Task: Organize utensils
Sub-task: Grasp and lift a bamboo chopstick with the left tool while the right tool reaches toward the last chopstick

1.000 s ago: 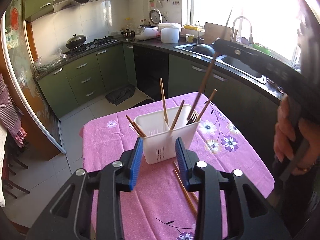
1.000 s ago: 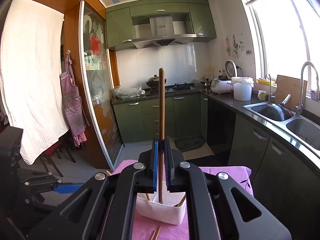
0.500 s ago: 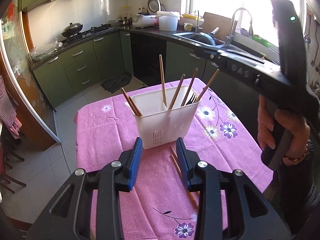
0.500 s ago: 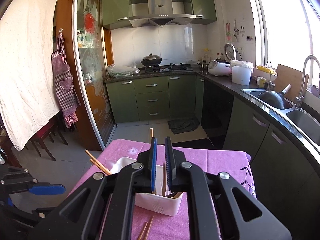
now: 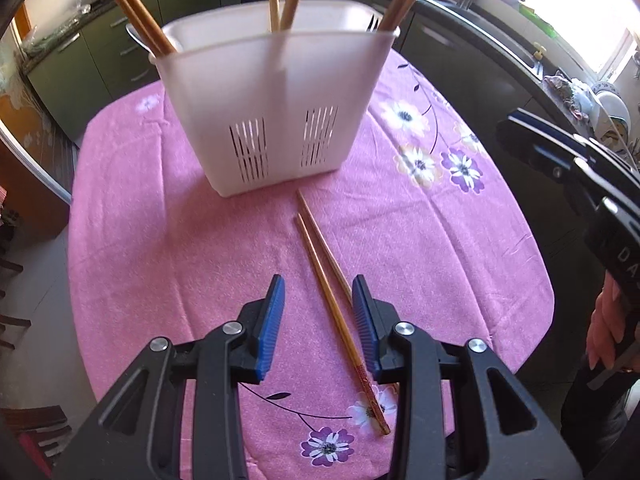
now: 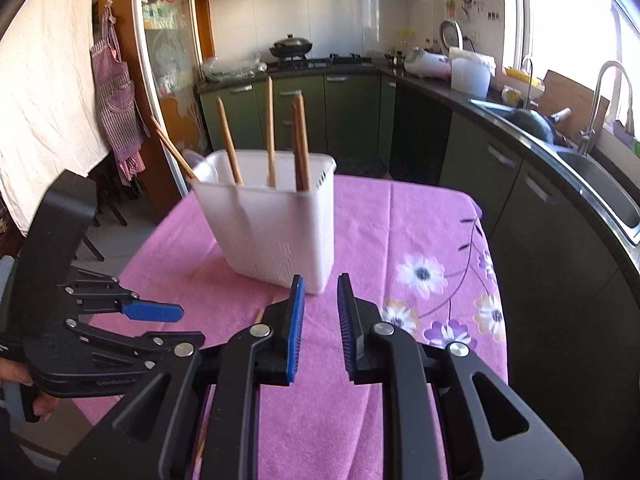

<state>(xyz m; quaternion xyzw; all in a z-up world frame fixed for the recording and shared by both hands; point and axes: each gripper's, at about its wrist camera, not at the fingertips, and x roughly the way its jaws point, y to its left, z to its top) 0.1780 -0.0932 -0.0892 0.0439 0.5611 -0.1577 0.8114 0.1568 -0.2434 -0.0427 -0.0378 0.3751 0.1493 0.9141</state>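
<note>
The left claw (image 5: 318, 316) hangs released, straddling two chopsticks (image 5: 332, 300) on the counter (image 5: 160, 260), lined up to pinch one. The right claw (image 6: 320, 320), empty, is opening just short of the holder (image 6: 276, 220) ahead.

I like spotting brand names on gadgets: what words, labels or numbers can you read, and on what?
"DA", cut off at the edge: black casing of the right claw, whose empty jaws are opening.
Small pale print, too blurred to read: lower casing of the left claw.
Nothing else legible.
</note>
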